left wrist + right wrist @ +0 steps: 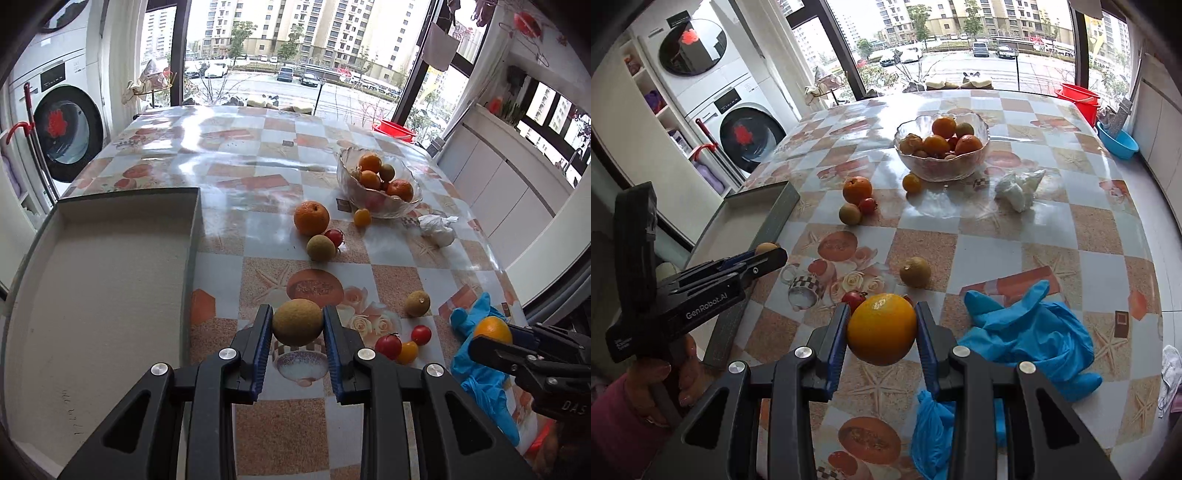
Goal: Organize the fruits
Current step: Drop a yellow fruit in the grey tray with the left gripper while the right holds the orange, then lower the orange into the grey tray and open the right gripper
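Note:
My left gripper [297, 317] is shut on a round brown-green fruit [297, 322], held just above the table to the right of an empty grey tray [110, 295]. My right gripper [881, 317] is shut on an orange [881, 328] above the table's near edge. In the right wrist view the left gripper [772, 254] hangs beside the tray's edge [753, 210], a hand on its handle. In the left wrist view the right gripper [495, 332] with its orange [493, 328] shows at the far right. A glass bowl [942, 170] holds several fruits.
Loose on the checked tablecloth lie a large orange [311, 218], a brown-green fruit [320, 248], another one [417, 303], and small tomatoes [388, 345]. Blue gloves [1034, 332] lie near the front right. Crumpled white paper [1015, 188] sits beside the bowl.

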The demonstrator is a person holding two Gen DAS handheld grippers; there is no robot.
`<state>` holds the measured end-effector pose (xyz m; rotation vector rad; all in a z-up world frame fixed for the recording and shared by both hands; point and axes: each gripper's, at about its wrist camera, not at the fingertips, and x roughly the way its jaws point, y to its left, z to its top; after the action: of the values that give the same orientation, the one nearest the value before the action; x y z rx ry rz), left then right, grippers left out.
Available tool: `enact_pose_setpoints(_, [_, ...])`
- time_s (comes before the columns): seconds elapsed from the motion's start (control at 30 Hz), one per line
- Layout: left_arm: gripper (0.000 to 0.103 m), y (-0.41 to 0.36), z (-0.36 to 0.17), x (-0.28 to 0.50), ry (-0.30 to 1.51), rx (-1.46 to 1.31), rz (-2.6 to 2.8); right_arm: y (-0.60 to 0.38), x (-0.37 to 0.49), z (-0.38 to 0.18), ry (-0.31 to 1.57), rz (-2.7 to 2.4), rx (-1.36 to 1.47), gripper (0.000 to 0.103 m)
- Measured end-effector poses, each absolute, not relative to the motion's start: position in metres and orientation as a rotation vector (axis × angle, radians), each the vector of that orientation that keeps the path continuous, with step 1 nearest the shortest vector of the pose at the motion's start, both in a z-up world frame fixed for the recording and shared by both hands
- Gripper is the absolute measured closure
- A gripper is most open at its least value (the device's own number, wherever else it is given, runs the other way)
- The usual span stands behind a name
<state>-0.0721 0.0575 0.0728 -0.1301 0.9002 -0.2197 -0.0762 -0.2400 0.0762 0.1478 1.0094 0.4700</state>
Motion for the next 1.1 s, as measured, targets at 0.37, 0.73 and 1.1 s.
enact_pose_setpoints(0.37, [0.074, 0.174, 0.057, -0.099, 0.921, -0.073, 0.042, -0.083, -0.080, 0.081, 1.032, 0.686, 0.064, 0.064])
enact_pose_setpoints(0.73, [0.074, 0.211, 0.022, -0.106, 0.964, -0.097, 0.072, -0.046, -0.086, 0.079, 1.008, 0.582, -0.057, 0.019])
enact_pose_setpoints(1.1, [0.016, 0.214, 0.020, -0.109, 0.924, -0.096, -0.028, -0.165, -0.110, 0.048, 1.037, 0.159, 0.018, 0.013])
